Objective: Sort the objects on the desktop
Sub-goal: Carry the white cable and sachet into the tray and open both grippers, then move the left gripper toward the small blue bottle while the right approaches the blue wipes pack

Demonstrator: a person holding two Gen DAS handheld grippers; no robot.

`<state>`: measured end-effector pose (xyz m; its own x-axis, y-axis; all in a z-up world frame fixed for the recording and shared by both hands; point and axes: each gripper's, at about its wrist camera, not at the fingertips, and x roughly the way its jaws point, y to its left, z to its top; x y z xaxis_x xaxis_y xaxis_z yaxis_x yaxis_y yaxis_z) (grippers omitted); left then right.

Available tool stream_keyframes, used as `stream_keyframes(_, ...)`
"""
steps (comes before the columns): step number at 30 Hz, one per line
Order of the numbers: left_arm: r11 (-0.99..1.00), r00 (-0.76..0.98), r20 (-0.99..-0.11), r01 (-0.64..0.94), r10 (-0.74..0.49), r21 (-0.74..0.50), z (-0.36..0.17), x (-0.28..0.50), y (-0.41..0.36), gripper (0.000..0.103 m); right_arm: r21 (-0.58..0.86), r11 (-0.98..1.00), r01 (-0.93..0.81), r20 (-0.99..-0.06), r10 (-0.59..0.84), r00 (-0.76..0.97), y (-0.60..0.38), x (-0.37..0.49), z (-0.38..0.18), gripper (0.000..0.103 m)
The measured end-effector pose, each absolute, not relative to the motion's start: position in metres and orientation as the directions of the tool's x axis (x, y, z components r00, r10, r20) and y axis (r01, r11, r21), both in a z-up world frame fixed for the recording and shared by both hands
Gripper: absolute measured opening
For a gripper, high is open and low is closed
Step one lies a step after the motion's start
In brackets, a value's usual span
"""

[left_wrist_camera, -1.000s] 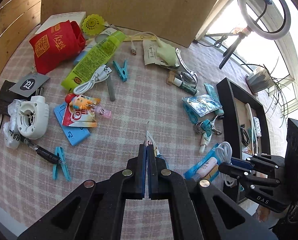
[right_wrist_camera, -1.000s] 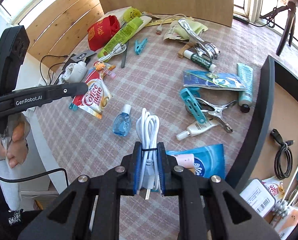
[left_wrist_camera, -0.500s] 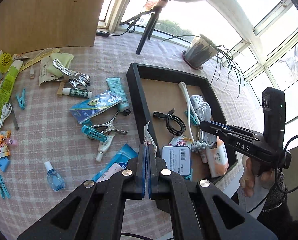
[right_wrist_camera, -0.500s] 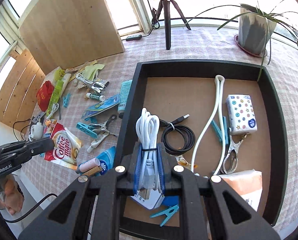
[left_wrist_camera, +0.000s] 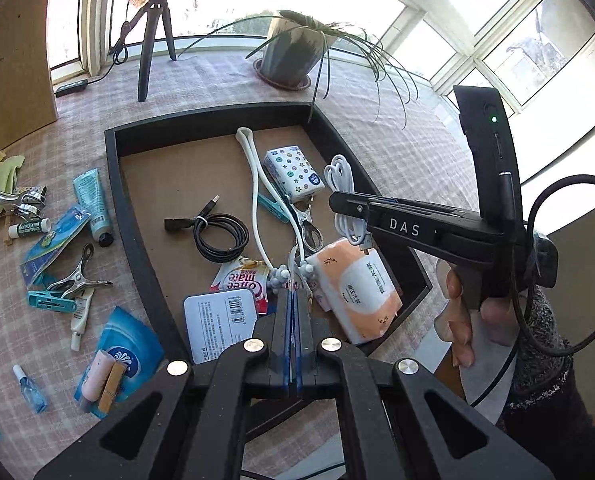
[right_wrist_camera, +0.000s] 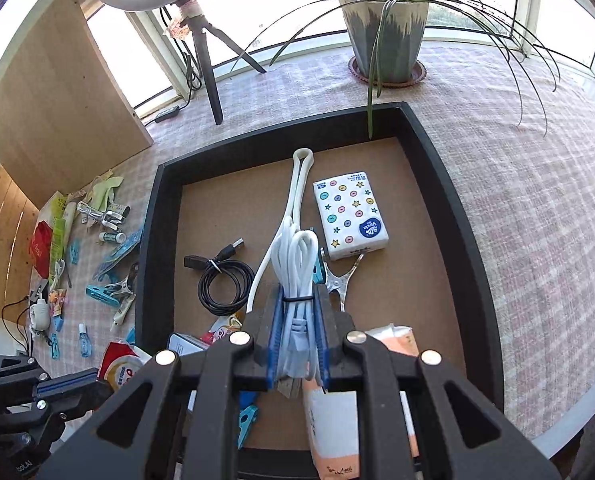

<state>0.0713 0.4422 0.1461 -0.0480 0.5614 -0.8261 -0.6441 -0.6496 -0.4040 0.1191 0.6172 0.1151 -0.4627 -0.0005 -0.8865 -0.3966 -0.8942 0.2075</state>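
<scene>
Right wrist view showed the right claw (right_wrist_camera: 297, 332) clamped on a bundled white cable (right_wrist_camera: 295, 276), held above the black tray (right_wrist_camera: 449, 200), over its near part. In the tray lay a coiled black cable (right_wrist_camera: 223, 284), a tissue pack (right_wrist_camera: 351, 216) and a metal clip (right_wrist_camera: 339, 280). The left claw (left_wrist_camera: 293, 320) had its jaws pressed together on a thin sachet (left_wrist_camera: 294, 268) above the tray's near edge. Loose items remained scattered on the counter (left_wrist_camera: 33, 128).
</scene>
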Motion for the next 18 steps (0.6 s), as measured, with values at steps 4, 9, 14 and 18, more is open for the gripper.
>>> stream_keyframes(4, -0.638, -0.036, -0.827, -0.656, 0.561, -0.403, 0.146, 0.076, 0.453, 0.001, 0.203, -0.88, -0.429, -0.891, 0.016, -0.453, 0.625, 0.124, 0.112, 0.015)
stream_keyframes(9, -0.651, -0.051, -0.836, -0.654, 0.547, -0.386, 0.146, 0.076, 0.448, 0.043, 0.199, -0.869, -0.453, -0.905, 0.014, -0.424, 0.625, 0.124, 0.11, 0.038)
stream_keyframes(14, -0.706, -0.119, -0.853, -0.625, 0.508, -0.333, 0.146, 0.064, 0.415, 0.043, 0.228, -0.881, -0.415, -0.895, -0.023, -0.445, 0.604, 0.12, 0.121, 0.038)
stream_keyframes(18, -0.767, -0.183, -0.88, -0.587, 0.437, -0.259, 0.136, 0.05, 0.37, 0.043, 0.286, -0.888, -0.36, -0.883, -0.098, -0.459, 0.57, 0.115, 0.128, 0.038)
